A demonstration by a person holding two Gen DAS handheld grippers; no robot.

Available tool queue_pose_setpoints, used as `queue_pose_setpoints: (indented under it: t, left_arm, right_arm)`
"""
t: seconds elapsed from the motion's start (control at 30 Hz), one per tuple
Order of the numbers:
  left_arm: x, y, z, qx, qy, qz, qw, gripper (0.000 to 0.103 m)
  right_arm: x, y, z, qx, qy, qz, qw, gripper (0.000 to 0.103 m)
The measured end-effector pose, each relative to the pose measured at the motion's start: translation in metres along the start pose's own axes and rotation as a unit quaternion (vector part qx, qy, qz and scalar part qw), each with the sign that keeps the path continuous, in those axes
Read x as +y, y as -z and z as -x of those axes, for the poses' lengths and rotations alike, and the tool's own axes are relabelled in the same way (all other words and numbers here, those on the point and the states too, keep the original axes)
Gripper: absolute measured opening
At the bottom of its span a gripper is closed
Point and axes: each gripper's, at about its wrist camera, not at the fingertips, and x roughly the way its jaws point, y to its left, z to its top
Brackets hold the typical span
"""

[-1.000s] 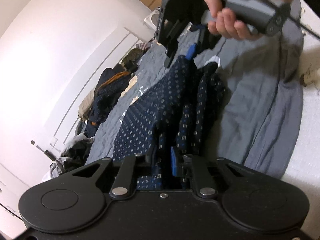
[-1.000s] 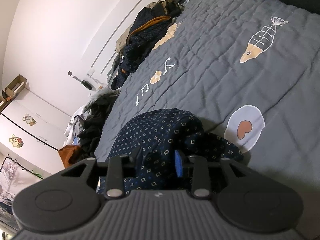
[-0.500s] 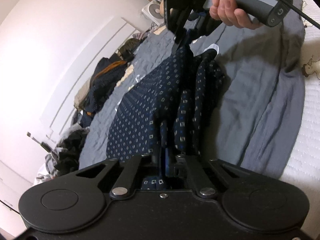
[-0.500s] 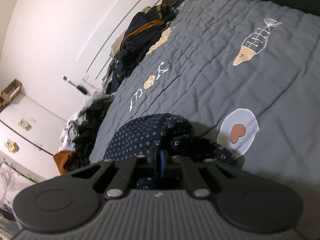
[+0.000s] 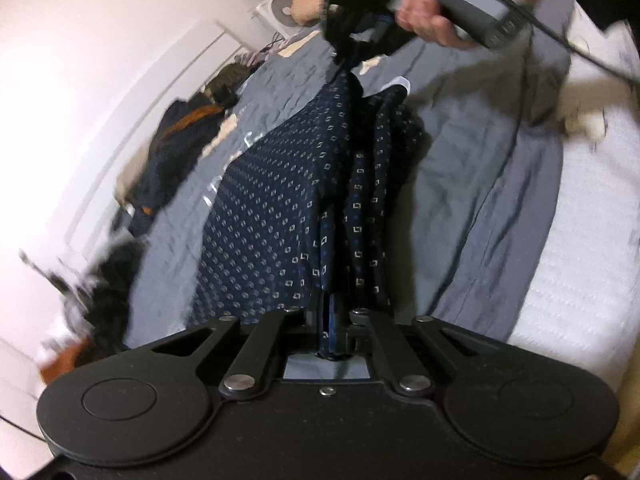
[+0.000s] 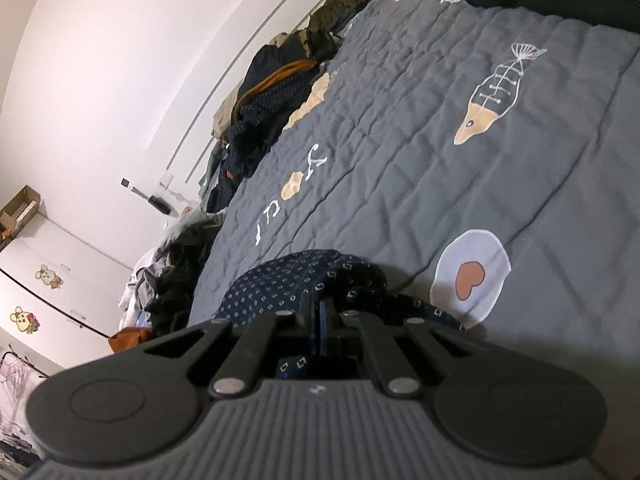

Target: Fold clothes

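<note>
- Shirt [image 5: 276, 200]: navy with a small square print, stretched between my two claws above the grey quilt [image 5: 480, 200] on the bed.
- Left claw [image 5: 330, 320]: jaws pressed together, pinching the near edge of the shirt. A fold of cloth passes between the fingers and shows in the slot behind them.
- Left claw points downward along the length of the shirt, toward my other hand.
- Right claw [image 5: 344, 60], seen from the left wrist view: held high at the far end of the shirt, fingers pointing down, pinching the cloth at its top edge.
- Right hand [image 5: 432, 16]: wrapped around the claw's grey handle, knuckles toward the camera; a black cable trails off to the right.
- Right wrist view: jaws of the right claw [image 6: 324, 312] pressed together on a bunched fold of shirt [image 6: 288, 280], with patterned cloth also showing in the slot below.
- Shirt hangs in vertical folds on its right side; the left side lies flatter, sloping toward the quilt.
- Quilt in the right wrist view carries a fish-skeleton print [image 6: 492, 96] and a white patch [image 6: 472, 276] with a brown heart shape, just right of the bunched cloth.
- Pile of dark clothes [image 6: 272, 100] lies along the far edge of the bed by the wall, well apart from the shirt.
- Left wrist view is blurred at its edges.
</note>
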Motion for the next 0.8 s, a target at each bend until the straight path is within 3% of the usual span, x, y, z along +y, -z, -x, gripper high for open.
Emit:
queue_pose_setpoints:
  t: [0.17, 0.27, 0.33, 0.37, 0.43, 0.63, 0.7, 0.8]
  left_arm:
    - [0.035, -0.006, 0.013, -0.052, 0.001, 0.13, 0.9902, 0.007]
    - [0.044, -0.006, 0.005, -0.043, -0.009, 0.166, 0.9852, 0.01]
    - [0.042, -0.004, -0.002, -0.027, 0.001, 0.168, 0.9855, 0.014]
    - [0.04, -0.004, -0.005, -0.02, 0.004, 0.166, 0.9859, 0.022]
    - [0.033, -0.004, -0.01, -0.01, 0.011, 0.159, 0.9871, 0.029]
    - [0.024, -0.004, -0.012, -0.003, 0.029, 0.148, 0.9886, 0.03]
    - [0.018, -0.004, -0.02, 0.018, 0.027, 0.132, 0.9908, 0.03]
    - [0.013, 0.0, -0.027, 0.037, 0.036, 0.124, 0.9909, 0.016]
  right_arm:
    - [0.0, -0.001, -0.001, 0.009, -0.004, 0.003, 1.0, 0.002]
    - [0.0, 0.0, -0.002, 0.012, -0.006, 0.001, 1.0, 0.003]
    - [0.0, 0.001, -0.002, 0.014, -0.004, 0.002, 1.0, 0.003]
    - [0.0, 0.001, -0.003, 0.016, -0.004, 0.002, 1.0, 0.003]
    - [0.001, 0.001, -0.004, 0.017, -0.003, 0.002, 1.0, 0.004]
    - [0.0, 0.001, -0.006, 0.023, -0.003, 0.002, 1.0, 0.004]
    - [0.0, 0.001, -0.006, 0.024, -0.003, 0.001, 1.0, 0.004]
    - [-0.001, 0.001, -0.006, 0.026, -0.004, 0.0, 1.0, 0.004]
